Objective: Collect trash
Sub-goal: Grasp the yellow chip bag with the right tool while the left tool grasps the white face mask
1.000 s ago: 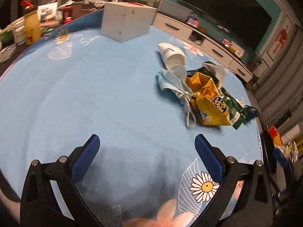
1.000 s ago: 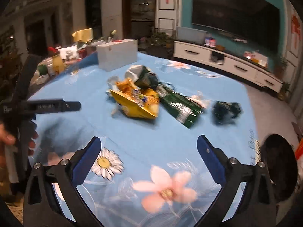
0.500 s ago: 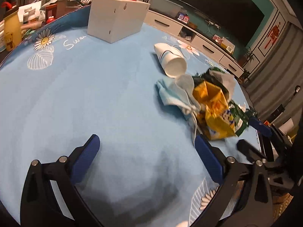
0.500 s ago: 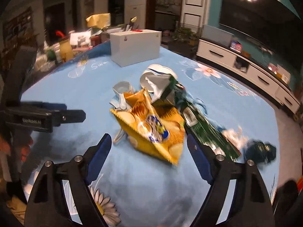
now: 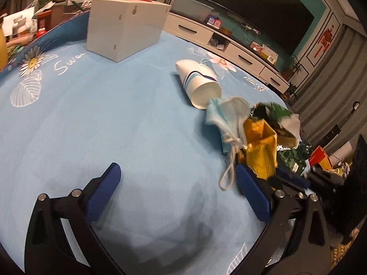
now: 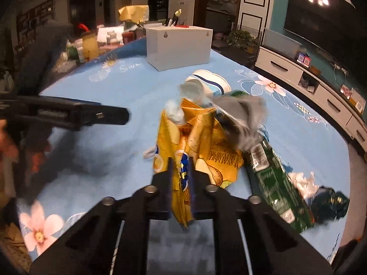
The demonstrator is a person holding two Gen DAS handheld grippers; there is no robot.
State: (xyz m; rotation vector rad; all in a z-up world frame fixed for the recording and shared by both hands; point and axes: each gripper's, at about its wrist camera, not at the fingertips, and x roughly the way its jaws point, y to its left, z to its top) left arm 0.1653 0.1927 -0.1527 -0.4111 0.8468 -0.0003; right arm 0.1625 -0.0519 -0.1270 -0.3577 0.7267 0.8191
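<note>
My right gripper (image 6: pixel 181 176) is shut on the near edge of a yellow chip bag (image 6: pixel 199 142), which also shows in the left wrist view (image 5: pixel 260 146). A pale blue face mask (image 5: pixel 226 119) lies against the bag, and a tipped white paper cup (image 5: pixel 199 82) lies just behind it. A green wrapper (image 6: pixel 273 181) and a dark crumpled wrapper (image 6: pixel 330 204) lie to the right. My left gripper (image 5: pixel 177 185) is open and empty above the blue cloth, left of the pile.
A white box (image 5: pixel 126 29) stands at the far side of the round table with the blue flowered cloth (image 5: pixel 91 114). Bottles and clutter (image 6: pixel 91 43) stand beyond the left edge. A white TV cabinet (image 6: pixel 309 84) runs behind.
My right gripper moved in to the pile and closed on the yellow chip bag. My left gripper moved forward and stays open.
</note>
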